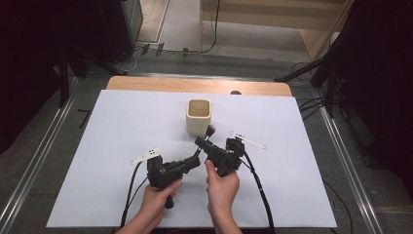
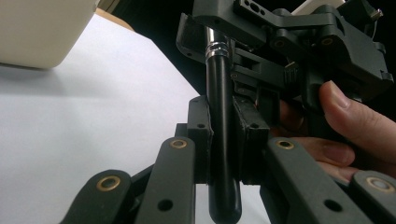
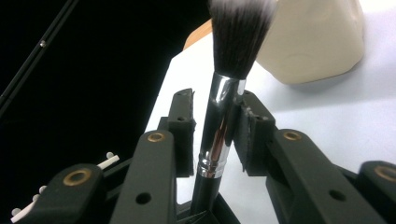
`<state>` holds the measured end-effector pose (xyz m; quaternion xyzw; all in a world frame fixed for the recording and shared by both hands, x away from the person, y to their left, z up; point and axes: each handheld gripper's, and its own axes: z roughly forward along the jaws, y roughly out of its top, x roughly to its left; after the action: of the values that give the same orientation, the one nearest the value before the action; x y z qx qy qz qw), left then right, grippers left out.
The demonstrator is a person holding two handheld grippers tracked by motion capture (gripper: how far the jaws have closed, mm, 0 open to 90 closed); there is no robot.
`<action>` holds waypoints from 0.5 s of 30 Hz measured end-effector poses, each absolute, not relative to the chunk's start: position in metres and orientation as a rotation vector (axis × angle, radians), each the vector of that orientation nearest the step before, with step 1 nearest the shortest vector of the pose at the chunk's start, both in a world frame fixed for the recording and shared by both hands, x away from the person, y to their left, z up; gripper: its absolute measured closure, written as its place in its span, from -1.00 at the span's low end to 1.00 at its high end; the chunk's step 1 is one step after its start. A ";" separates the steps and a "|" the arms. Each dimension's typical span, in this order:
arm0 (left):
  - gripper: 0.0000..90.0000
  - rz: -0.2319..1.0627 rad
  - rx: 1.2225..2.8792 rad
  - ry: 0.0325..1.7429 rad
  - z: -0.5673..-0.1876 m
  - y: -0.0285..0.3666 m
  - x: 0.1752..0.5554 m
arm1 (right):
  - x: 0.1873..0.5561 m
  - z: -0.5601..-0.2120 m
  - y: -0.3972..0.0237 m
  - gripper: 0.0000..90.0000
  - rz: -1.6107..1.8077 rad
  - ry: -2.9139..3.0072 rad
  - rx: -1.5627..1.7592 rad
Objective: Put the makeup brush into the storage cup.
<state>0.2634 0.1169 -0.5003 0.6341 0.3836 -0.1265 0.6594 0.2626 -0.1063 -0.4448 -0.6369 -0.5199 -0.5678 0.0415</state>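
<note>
Brush and both grippers met at the centre of the high view, just below the cream cup on the white sheet. In the left gripper view, the left gripper had its jaws closed tight on the brush's black handle, which rose toward the right gripper at upper right. In the right gripper view, the right gripper stood narrowly parted around the silver ferrule, its right pad touching and the left one apart, bristles fanning out near the cup.
</note>
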 end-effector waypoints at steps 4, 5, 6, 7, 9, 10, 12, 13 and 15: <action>0.77 -0.297 1.429 0.864 -0.501 0.117 0.263 | 0.263 -0.445 -0.107 0.66 -1.733 -1.593 -1.952; 0.77 -0.301 1.429 0.864 -0.501 0.117 0.264 | 0.263 -0.445 -0.107 0.66 -1.731 -1.590 -1.951; 0.77 -0.305 1.426 0.861 -0.502 0.117 0.264 | 0.263 -0.444 -0.107 0.67 -1.729 -1.584 -1.950; 0.77 -0.311 1.423 0.859 -0.502 0.118 0.264 | 0.263 -0.444 -0.107 0.67 -1.730 -1.579 -1.948; 0.77 -0.312 1.425 0.859 -0.502 0.118 0.264 | 0.263 -0.444 -0.107 0.67 -1.726 -1.578 -1.947; 0.77 -0.320 1.424 0.862 -0.502 0.117 0.264 | 0.263 -0.445 -0.107 0.68 -1.727 -1.579 -1.946; 0.77 -0.320 1.427 0.860 -0.503 0.118 0.264 | 0.263 -0.445 -0.108 0.69 -1.725 -1.572 -1.943; 0.77 -0.322 1.426 0.860 -0.503 0.118 0.265 | 0.264 -0.445 -0.108 0.69 -1.722 -1.574 -1.941; 0.77 -0.326 1.425 0.860 -0.503 0.118 0.265 | 0.264 -0.444 -0.108 0.69 -1.722 -1.571 -1.938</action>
<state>0.2647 0.1176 -0.5027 0.6302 0.3802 -0.1444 0.6614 0.2636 -0.1080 -0.4445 -0.6383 -0.5174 -0.5673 0.0550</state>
